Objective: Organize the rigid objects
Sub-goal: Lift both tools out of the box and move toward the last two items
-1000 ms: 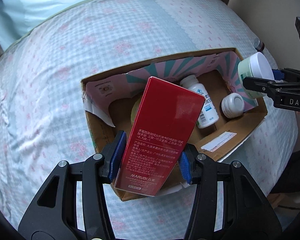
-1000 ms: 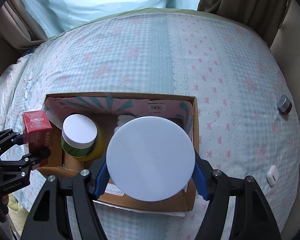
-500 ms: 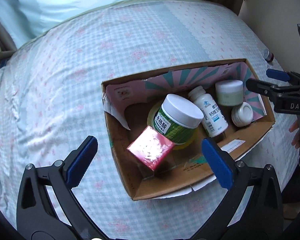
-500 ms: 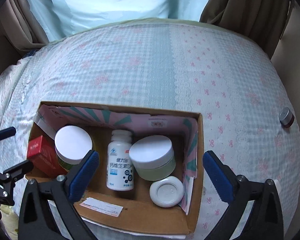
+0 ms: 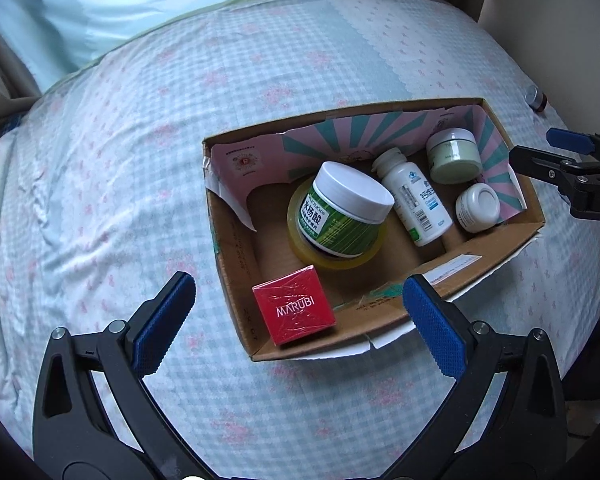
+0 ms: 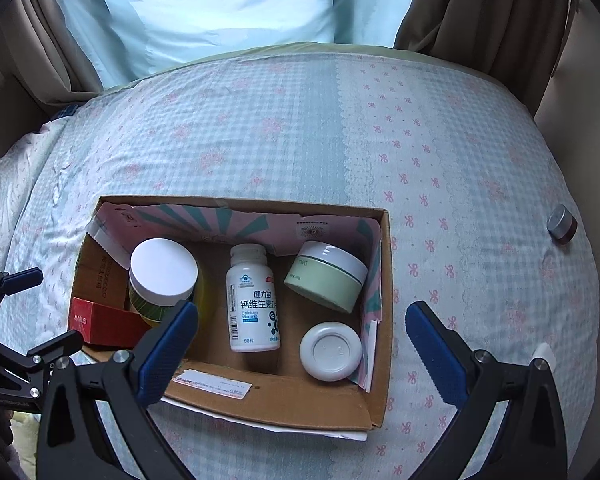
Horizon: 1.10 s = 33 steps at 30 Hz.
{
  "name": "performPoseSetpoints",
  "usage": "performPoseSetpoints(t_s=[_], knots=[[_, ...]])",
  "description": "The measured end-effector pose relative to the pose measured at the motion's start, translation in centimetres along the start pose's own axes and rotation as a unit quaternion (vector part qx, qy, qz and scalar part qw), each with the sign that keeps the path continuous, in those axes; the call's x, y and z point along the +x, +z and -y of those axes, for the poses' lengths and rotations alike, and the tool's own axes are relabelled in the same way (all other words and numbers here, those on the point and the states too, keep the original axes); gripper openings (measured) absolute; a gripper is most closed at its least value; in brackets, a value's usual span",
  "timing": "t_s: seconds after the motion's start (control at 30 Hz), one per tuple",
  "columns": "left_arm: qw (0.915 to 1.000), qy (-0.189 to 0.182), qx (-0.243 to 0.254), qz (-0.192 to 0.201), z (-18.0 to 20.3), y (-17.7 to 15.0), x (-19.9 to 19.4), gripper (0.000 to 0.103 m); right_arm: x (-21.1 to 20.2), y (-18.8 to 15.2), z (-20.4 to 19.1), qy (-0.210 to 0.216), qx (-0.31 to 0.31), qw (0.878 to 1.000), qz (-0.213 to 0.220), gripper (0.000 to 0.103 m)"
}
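Observation:
A cardboard box lies on the bed. In it stand a red MARUBI box, a green jar with a white lid inside a yellow tape roll, a white pill bottle, a pale green cream jar and a small white jar. My left gripper is open and empty above the box's near left corner. My right gripper is open and empty above the box's near edge.
The bed has a checked blue cover with pink bows. A small dark red jar with a silver lid lies on the cover to the right of the box. A small white object lies near the right gripper's finger. Curtains hang behind.
Both grippers opened and drew back. The left let go of the red box, which now stands in the box. The right let go of the pale green jar, now beside the pill bottle.

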<state>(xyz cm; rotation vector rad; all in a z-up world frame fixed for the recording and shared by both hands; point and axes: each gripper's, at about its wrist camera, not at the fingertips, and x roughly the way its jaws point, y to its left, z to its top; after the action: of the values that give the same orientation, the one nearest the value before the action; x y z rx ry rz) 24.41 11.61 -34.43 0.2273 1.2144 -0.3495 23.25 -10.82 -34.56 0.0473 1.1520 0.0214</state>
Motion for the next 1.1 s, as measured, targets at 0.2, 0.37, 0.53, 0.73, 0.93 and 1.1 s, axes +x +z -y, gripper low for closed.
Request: performPoseSetpoints(t_s=[0.2, 0.37, 0.53, 0.73, 0.93, 1.1], knots=[[0.9998, 0.015, 0.011, 0.010, 2.1, 0.6, -2.9, 0.103, -3.1, -0.7, 0.4, 0.006, -0.008, 1.000, 0.008, 0.103], [0.9989, 0.021, 0.033, 0.026, 5.6, 1.2, -5.8, 0.103, -6.7, -1.6, 2.2, 0.015, 0.000, 1.000, 0.011, 0.103], [0.9977, 0.011, 0.046, 0.048, 10.3, 1.9, -8.7, 0.103, -10.6, -2.6, 6.5, 0.003, 0.017, 1.000, 0.024, 0.103], [0.9960, -0.024, 0.056, 0.065, 17.1, 3.3, -10.9, 0.103, -14.3, -3.4, 13.5, -0.042, -0.001, 0.999, 0.032, 0.103], [0.9935, -0.050, 0.079, 0.065, 24.8, 5.0, -10.6, 0.103, -15.7, -3.1, 21.7, -0.060, -0.003, 0.998, 0.031, 0.103], [0.9901, -0.072, 0.105, 0.057, 31.4, 6.2, -8.6, 0.103, -14.9, -2.2, 27.3, -0.066, -0.048, 0.996, 0.022, 0.103]])
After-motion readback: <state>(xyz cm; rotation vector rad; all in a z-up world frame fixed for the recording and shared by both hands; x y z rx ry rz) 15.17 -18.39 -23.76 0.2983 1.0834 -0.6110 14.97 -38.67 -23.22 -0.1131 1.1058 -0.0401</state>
